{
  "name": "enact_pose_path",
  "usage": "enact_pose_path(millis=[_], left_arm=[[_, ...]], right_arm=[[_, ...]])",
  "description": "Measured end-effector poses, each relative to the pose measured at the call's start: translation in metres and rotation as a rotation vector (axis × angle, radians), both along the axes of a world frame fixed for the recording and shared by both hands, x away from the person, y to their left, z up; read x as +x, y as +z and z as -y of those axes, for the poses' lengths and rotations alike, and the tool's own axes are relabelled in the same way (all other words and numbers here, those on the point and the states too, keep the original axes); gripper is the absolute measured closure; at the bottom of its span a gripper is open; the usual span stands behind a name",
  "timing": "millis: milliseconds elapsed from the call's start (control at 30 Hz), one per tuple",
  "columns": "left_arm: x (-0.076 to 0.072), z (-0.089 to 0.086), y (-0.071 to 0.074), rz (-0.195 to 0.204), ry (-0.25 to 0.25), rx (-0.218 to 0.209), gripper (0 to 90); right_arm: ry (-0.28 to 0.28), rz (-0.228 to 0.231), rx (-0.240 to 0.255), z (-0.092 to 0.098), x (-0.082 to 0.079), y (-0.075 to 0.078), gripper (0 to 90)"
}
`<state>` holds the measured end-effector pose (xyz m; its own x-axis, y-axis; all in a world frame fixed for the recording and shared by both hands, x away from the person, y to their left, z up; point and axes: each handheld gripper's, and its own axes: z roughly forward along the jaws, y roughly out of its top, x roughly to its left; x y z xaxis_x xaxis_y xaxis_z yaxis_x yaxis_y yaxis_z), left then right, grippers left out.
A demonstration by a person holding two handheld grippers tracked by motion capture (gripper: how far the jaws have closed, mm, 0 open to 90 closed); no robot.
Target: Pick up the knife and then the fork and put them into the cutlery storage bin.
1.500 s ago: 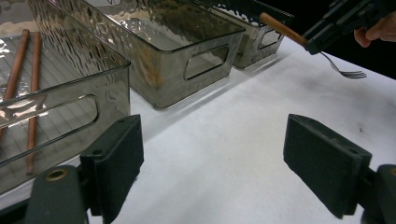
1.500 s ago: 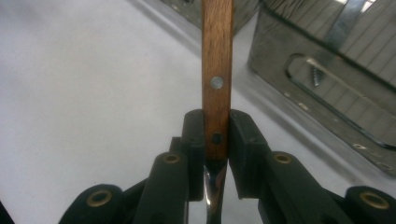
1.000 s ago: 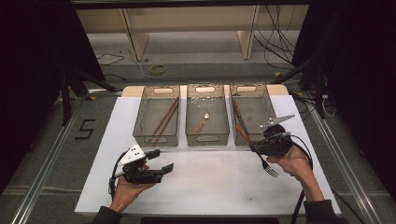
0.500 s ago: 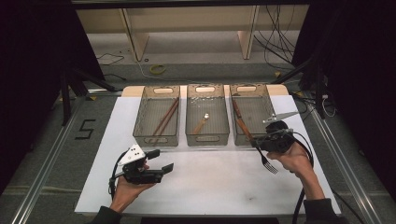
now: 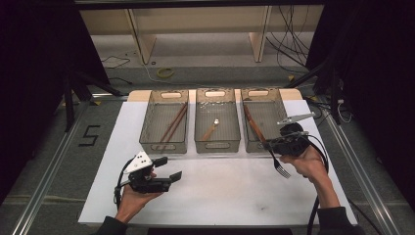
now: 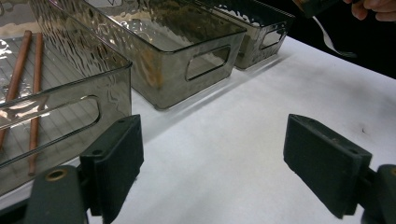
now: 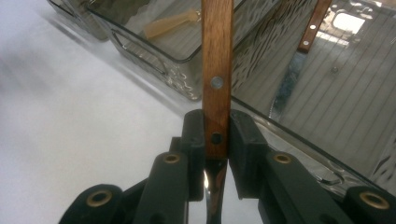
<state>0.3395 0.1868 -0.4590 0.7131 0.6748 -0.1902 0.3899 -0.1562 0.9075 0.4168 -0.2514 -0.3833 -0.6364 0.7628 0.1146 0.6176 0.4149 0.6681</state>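
**Fork held at the lip of the right-hand bin**

While the right tongs (image 7: 216, 140) pinch a wooden-handled fork (image 5: 269, 149) at the lower rivet of its handle, the handle slants up over the near rim of the right bin (image 5: 281, 104) and the tines hang low above the white surface (image 5: 235, 191), just in front of that bin. The jaws are closed hard on the wood, with the metal neck running down between them. Inside that bin a second piece of wooden-handled cutlery (image 7: 306, 51) already lies along the floor. The middle bin (image 5: 217, 142) holds a small pale-handled utensil (image 5: 211, 129), and the left bin (image 5: 164, 144) holds a pair of chopsticks (image 5: 173, 122).

By my reading, the step in hand is carrying the fork to sort it into the right bin. The next move calls for lifting the tines clear of the rim, levelling the fork over the bin floor beside the other piece, then letting go.

The left tongs (image 6: 212, 158) stand wide open and empty over the surface, facing the left bin.
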Motion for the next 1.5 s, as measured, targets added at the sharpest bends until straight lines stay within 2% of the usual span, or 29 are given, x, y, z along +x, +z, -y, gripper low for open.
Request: enact_pose_path(millis=[633,1133,1500], left_arm=[[0.0,-0.001,0.0,-0.001,0.007,-0.007,19.3],[0.0,-0.001,0.0,0.0,0.01,-0.009,19.3],[0.001,-0.002,0.0,0.0,0.011,-0.011,19.3]], right_arm=[[-0.03,0.036,0.037,0.001,0.016,0.017,77.9],[-0.101,0.074,0.046,0.006,0.046,0.036,77.8],[-0.175,0.083,0.053,0.008,0.073,0.042,77.9]])
